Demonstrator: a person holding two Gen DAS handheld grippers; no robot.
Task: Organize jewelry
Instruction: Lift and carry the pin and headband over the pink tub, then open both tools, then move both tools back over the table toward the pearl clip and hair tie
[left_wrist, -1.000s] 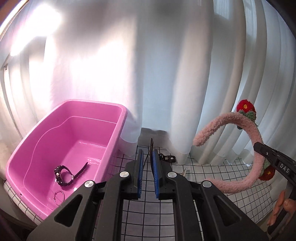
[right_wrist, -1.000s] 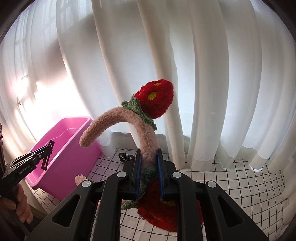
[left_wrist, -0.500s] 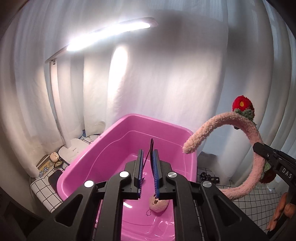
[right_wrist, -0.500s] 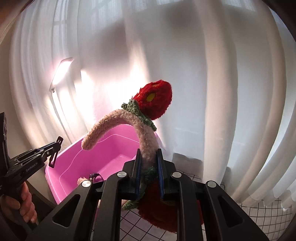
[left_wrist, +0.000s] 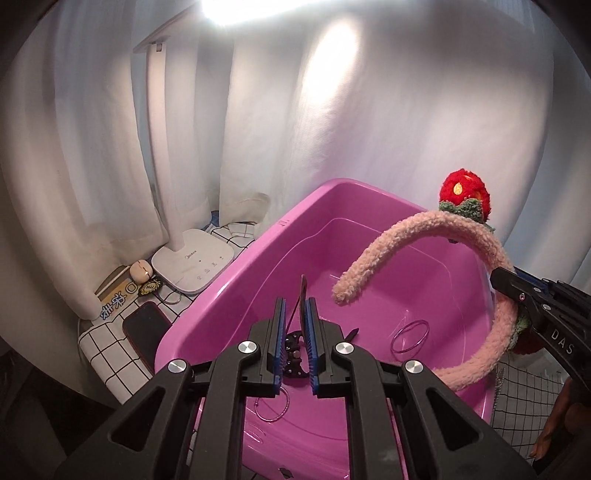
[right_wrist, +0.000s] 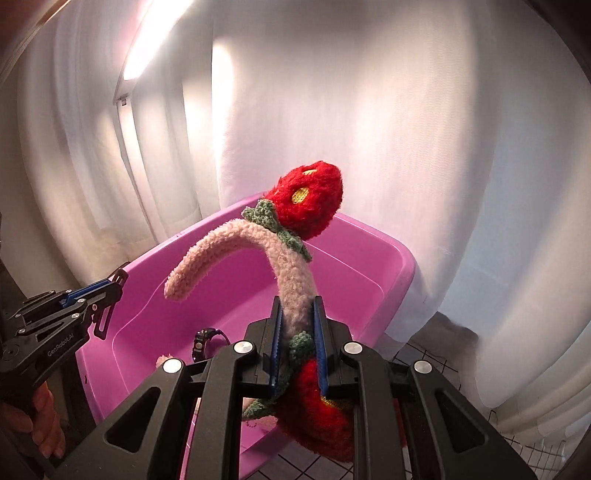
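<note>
My right gripper (right_wrist: 297, 325) is shut on a fuzzy pink headband (right_wrist: 291, 280) with red knitted flowers (right_wrist: 308, 210). It holds the headband above the pink tub (right_wrist: 369, 266). The headband also shows in the left wrist view (left_wrist: 406, 236), at the right over the tub (left_wrist: 236, 280). My left gripper (left_wrist: 294, 325) hangs over the tub's near side, nearly shut on a thin dark hair clip (left_wrist: 302, 295) that sticks up between the pads. In the tub lie a black watch (left_wrist: 293, 356) and thin purple bangles (left_wrist: 409, 335).
A white desk lamp base (left_wrist: 194, 264), a dark phone (left_wrist: 147, 332), a small round case (left_wrist: 140, 270) and a card lie left of the tub on the checked cloth (left_wrist: 99, 343). White curtains hang close behind. My left gripper also shows in the right wrist view (right_wrist: 92, 295).
Both grippers have swung left and now hang over the pink tub. The headband has come over the tub with the right gripper. The lamp and phone have come into the left view.
</note>
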